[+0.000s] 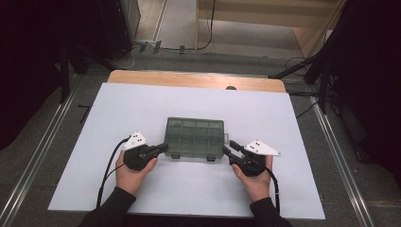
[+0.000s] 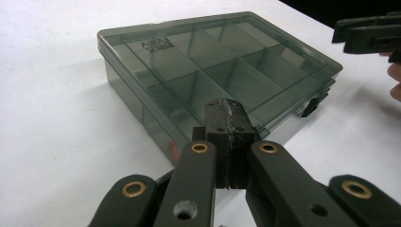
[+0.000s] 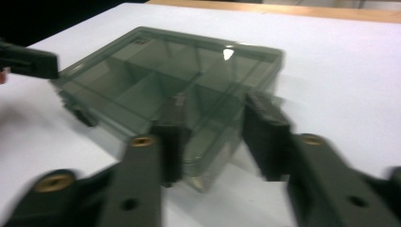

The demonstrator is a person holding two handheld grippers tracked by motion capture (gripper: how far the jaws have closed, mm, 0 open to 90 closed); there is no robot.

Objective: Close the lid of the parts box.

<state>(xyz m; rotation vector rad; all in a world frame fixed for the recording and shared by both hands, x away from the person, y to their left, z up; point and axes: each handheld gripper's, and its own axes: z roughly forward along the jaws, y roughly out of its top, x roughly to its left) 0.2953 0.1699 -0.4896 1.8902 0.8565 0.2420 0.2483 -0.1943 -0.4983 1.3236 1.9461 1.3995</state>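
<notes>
Flanking the closed compartment box (image 1: 195, 137) at mid-table, both grippers address its near corners. Left gripper (image 2: 226, 124), jaws pressed together, braces one corner; right gripper (image 3: 220, 137) stands spread, empty, probably lining up on the latch side, though blurred.

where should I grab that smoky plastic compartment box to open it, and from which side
Probably take the lid's front edge by the two latches on the side of the compartment box nearest the person, coming in low from there. The box lies flat and closed, and the right gripper, jaws apart, already faces its near right corner.
</notes>
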